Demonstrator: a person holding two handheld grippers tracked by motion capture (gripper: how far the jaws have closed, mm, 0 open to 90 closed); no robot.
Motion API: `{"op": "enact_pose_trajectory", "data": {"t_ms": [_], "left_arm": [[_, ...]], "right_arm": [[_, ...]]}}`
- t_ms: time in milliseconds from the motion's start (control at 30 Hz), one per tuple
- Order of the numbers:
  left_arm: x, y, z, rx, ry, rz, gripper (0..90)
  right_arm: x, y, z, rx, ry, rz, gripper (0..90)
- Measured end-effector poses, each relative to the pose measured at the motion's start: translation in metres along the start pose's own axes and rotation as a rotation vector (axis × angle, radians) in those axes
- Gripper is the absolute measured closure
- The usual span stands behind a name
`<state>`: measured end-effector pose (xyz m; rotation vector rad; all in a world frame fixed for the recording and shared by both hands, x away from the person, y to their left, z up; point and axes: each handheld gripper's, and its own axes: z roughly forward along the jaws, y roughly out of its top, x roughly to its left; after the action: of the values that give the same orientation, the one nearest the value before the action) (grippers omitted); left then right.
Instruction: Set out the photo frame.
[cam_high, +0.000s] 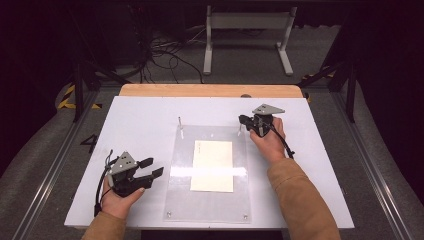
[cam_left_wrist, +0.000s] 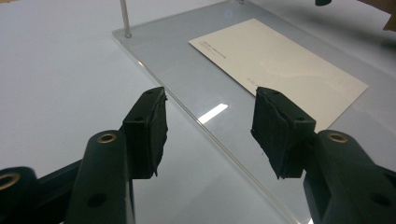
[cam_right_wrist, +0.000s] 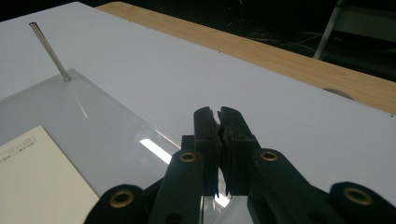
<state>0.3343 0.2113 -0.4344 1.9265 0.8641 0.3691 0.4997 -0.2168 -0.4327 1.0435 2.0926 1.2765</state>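
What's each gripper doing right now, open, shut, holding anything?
Left gripper: open, nothing between its pads, poised over the edge of the clear plate.
Right gripper: shut at the plate's far right corner; whether it pinches anything cannot be told.

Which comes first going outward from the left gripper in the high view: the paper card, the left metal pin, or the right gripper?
1. Paper card, to the left gripper's right, on the clear acrylic plate.
2. Left metal pin, at the plate's far left corner.
3. Right gripper, at the plate's far right corner.
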Motion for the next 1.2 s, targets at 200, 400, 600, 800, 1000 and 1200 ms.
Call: {"op": "enact_pose_trajectory", "data": {"t_ms": [200, 400, 600, 800, 1000, 1200], "left_arm": [[0.001, 0.000, 0.001, 0.000, 0.008, -0.002, 45.0], [0.002, -0.001, 0.004, 0.000, 0.001, -0.006, 44.8], [0.003, 0.000, 0.004, -0.004, -0.004, -0.008, 44.7], [0.003, -0.001, 0.003, -0.004, 0.004, -0.006, 44.5], [0.007, -0.003, 0.001, -0.002, 0.010, -0.015, 43.5], [0.008, -0.006, -0.004, -0.025, -0.031, 0.041, 36.7]], "right_arm": [[-0.002, -0.001, 0.003, -0.012, 0.004, 0.036, 85.4], [-0.007, -0.004, 0.005, -0.032, 0.028, 0.077, 85.2], [-0.007, -0.001, 0.006, -0.015, 0.016, 0.126, 85.2], [-0.008, 0.002, 0.009, 0.003, 0.001, 0.166, 85.3], [-0.013, 0.004, 0.014, 0.008, 0.011, 0.209, 85.5], [-0.017, 0.007, 0.016, 0.025, 0.024, 0.237, 85.6]]}}
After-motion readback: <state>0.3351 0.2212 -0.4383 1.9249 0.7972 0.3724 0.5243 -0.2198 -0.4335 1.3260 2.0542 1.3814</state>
